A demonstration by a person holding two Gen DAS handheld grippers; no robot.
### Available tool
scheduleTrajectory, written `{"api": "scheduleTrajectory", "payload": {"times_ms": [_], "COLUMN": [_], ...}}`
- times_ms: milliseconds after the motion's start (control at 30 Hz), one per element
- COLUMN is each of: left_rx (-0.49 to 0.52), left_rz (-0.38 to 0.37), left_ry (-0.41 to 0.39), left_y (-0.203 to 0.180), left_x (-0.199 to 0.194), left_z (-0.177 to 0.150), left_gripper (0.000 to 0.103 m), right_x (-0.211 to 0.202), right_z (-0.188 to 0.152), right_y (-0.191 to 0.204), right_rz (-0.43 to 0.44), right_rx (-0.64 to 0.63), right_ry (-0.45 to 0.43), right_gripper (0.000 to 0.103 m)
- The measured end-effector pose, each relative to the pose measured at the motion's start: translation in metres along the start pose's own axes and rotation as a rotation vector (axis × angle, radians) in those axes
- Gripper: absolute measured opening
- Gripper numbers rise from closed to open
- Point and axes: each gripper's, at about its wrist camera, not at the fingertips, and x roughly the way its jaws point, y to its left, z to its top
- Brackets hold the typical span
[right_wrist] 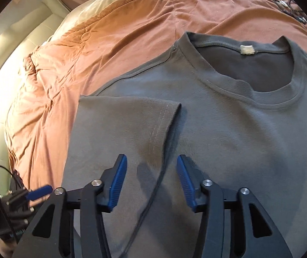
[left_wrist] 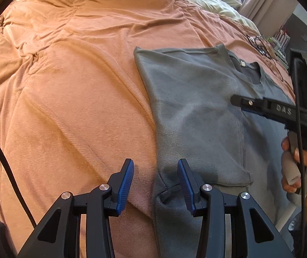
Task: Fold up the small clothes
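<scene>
Grey T-shirt [right_wrist: 228, 129] flat on bed's orange blanket [left_wrist: 67, 86], left sleeve [right_wrist: 121, 124] folded inward. Left gripper [left_wrist: 155, 180] over shirt's side edge — fingers apart, nothing gripped. Right gripper [right_wrist: 151, 180] above sleeve hem — fingers apart, empty.

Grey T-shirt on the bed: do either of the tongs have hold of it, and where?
Neither. The left tongs stand open over the grey T-shirt at its side edge; the right tongs stand open above the folded-in sleeve.
</scene>
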Motion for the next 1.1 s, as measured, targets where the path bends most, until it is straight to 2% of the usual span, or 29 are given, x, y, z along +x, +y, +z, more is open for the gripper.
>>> {"api": "scheduleTrajectory", "payload": {"times_ms": [67,133,167,400,600,700,900,1100], "left_rx": [0.004,-0.002,-0.008,-0.033,-0.048,-0.051,-0.071,-0.035], "left_rz": [0.012,0.017,0.016,0.017,0.023,0.037,0.027,0.048], "left_ry": [0.006,0.009,0.01,0.008,-0.021,-0.038,-0.077,-0.084], "left_y": [-0.001,0.001,0.003,0.01,0.012,0.011,0.01,0.001], "left_x": [0.004,0.006,0.007,0.004,-0.006,-0.006,0.002,0.018], "left_z": [-0.002,-0.002,-0.003,-0.007,0.0,0.01,0.038,0.064], "left_gripper": [0.045,0.045,0.045,0.045,0.045,0.045,0.045,0.045], "right_x": [0.007,0.011,0.011,-0.016,-0.034,-0.037,-0.033,-0.026], "right_z": [0.006,0.012,0.012,-0.009,-0.019,-0.02,-0.021,-0.021], "right_y": [-0.006,-0.014,-0.017,-0.007,0.004,0.006,-0.006,-0.011], "right_rz": [-0.008,-0.015,-0.012,-0.058,-0.12,-0.137,-0.089,-0.106], "right_rx": [0.011,0.035,0.05,0.041,0.087,0.09,0.096,0.074], "right_ry": [-0.021,-0.029,-0.03,-0.064,-0.062,-0.065,-0.039,-0.018], "right_gripper": [0.03,0.003,0.001,0.0,0.0,0.0,0.0,0.0]}}
